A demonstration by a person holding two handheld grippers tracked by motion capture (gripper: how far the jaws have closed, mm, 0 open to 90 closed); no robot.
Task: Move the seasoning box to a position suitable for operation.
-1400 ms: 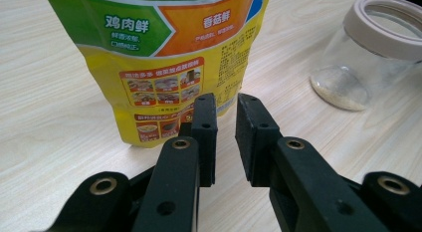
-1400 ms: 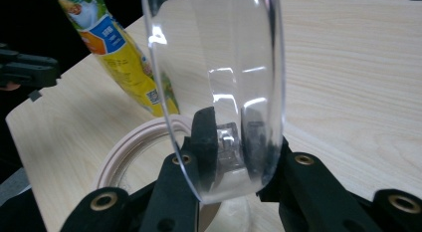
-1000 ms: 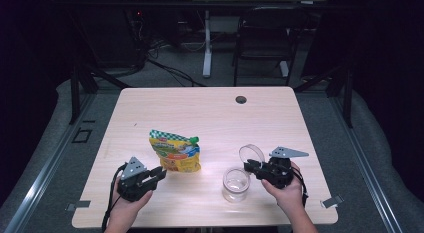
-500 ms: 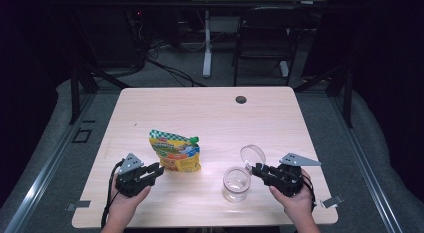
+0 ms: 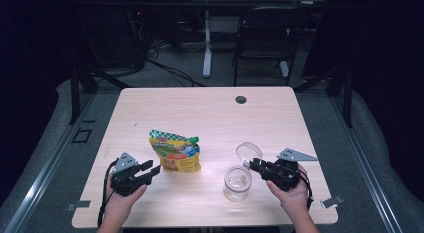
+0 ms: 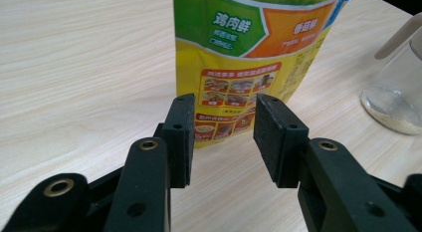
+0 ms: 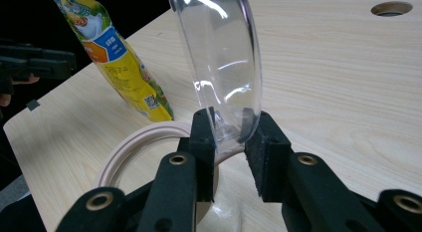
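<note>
A yellow and green snack pouch (image 5: pixel 175 153) stands upright on the wooden table (image 5: pixel 200 118). My left gripper (image 5: pixel 152 168) points at it from the left, open, with the pouch (image 6: pixel 249 58) just beyond the jaws (image 6: pixel 222 127) and nothing between them. A clear glass jar (image 5: pixel 236 182) with a beige rim (image 7: pixel 129 147) stands at the front right, a little pale powder (image 6: pixel 393 120) in its bottom. Its clear lid (image 5: pixel 249 153) is flipped up. My right gripper (image 5: pixel 256 165) is shut on the lid's lower edge (image 7: pixel 224 58), pads (image 7: pixel 230 142) on either side.
A round cable hole (image 5: pixel 241 99) sits near the table's far edge. Bare wood lies between pouch and jar and across the far half. Beyond the table stand a dark chair (image 5: pixel 265 33) and a white desk leg (image 5: pixel 207 48).
The right hand slid slightly toward the front edge and settled by the jar, the lid staying upright. The left gripper edged a little toward the pouch.
</note>
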